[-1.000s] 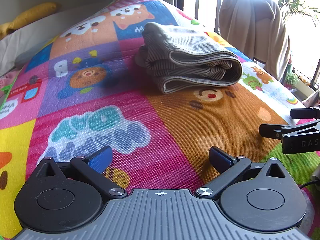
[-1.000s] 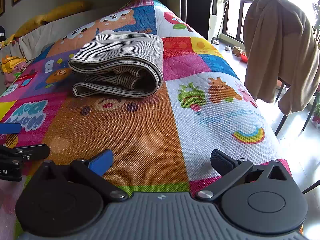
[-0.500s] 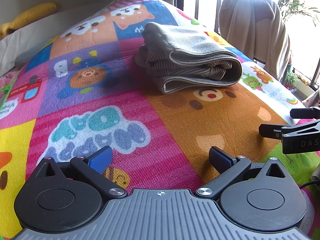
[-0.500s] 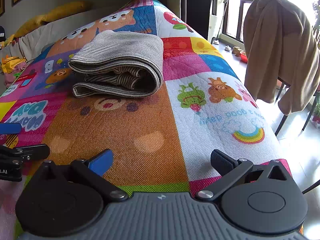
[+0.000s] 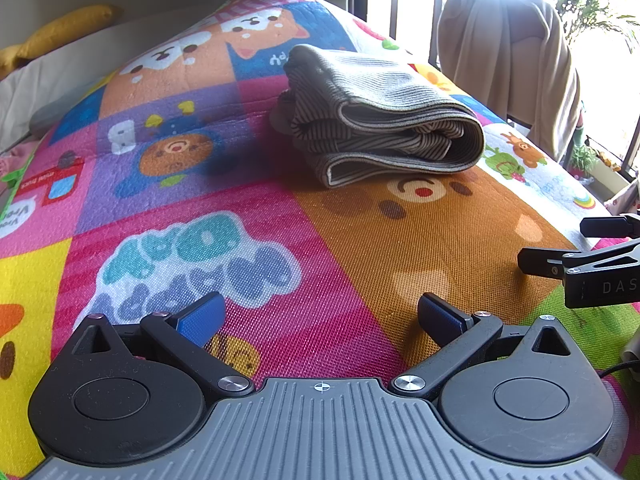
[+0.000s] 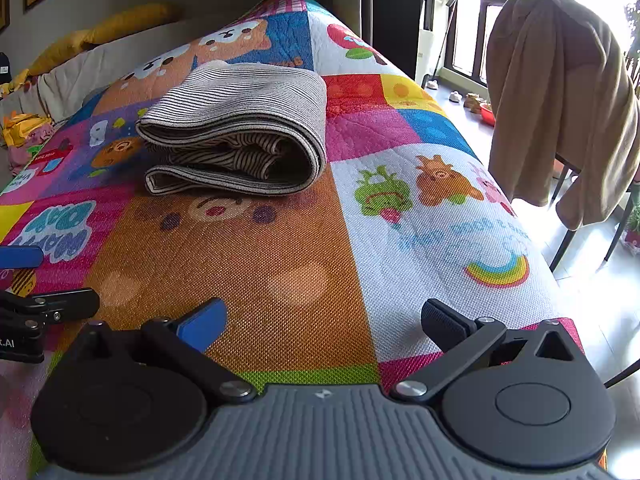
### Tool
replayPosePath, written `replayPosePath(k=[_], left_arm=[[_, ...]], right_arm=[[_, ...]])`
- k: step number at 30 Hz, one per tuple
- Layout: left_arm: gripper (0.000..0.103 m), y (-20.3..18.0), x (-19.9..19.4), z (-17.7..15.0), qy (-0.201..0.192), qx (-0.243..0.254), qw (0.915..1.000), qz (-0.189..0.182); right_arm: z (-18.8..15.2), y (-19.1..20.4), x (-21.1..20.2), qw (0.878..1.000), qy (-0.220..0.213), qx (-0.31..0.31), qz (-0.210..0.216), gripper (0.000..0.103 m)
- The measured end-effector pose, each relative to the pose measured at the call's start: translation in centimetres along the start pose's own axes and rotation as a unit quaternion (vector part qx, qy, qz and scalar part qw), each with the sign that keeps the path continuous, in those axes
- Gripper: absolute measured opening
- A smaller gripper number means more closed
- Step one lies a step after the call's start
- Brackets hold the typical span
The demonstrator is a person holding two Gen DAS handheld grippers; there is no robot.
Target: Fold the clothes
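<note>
Already the shirt [image 6: 236, 132] lies folded on the mat [image 6: 280, 264], well ahead of your left hand-held gripper [image 5: 320, 316] and right hand-held gripper [image 6: 324, 320], both spread and empty. Pinch only its top layer, and the loose fold could spring open.

We get two low fisheye views, each just above the mat [image 5: 360, 248], both facing fwd along their own fingers toward the folded cloth [image 5: 384, 120]. Left cam sits left of the cloth, looking slightly rightward; right cam sits right, looking slightly leftward. Both share the cloth, the orange mat patch and the draped chair [image 6: 560, 112]. Each catches the other gripper at its frame edge.
</note>
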State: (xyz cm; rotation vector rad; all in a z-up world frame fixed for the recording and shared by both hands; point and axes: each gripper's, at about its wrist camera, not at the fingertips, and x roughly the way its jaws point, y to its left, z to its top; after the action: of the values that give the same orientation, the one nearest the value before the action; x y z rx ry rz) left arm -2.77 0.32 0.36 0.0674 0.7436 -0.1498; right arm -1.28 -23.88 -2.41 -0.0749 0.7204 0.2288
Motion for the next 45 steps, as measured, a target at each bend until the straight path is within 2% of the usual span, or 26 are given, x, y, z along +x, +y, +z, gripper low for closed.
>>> replayPosePath(k=[45], left_arm=[[0.103, 0.41, -0.03, 0.11, 0.003, 0.005, 1.0000, -0.005]], right_arm=[[-0.03, 0.05, -0.04, 1.000, 0.000, 0.002, -0.001, 0.103]])
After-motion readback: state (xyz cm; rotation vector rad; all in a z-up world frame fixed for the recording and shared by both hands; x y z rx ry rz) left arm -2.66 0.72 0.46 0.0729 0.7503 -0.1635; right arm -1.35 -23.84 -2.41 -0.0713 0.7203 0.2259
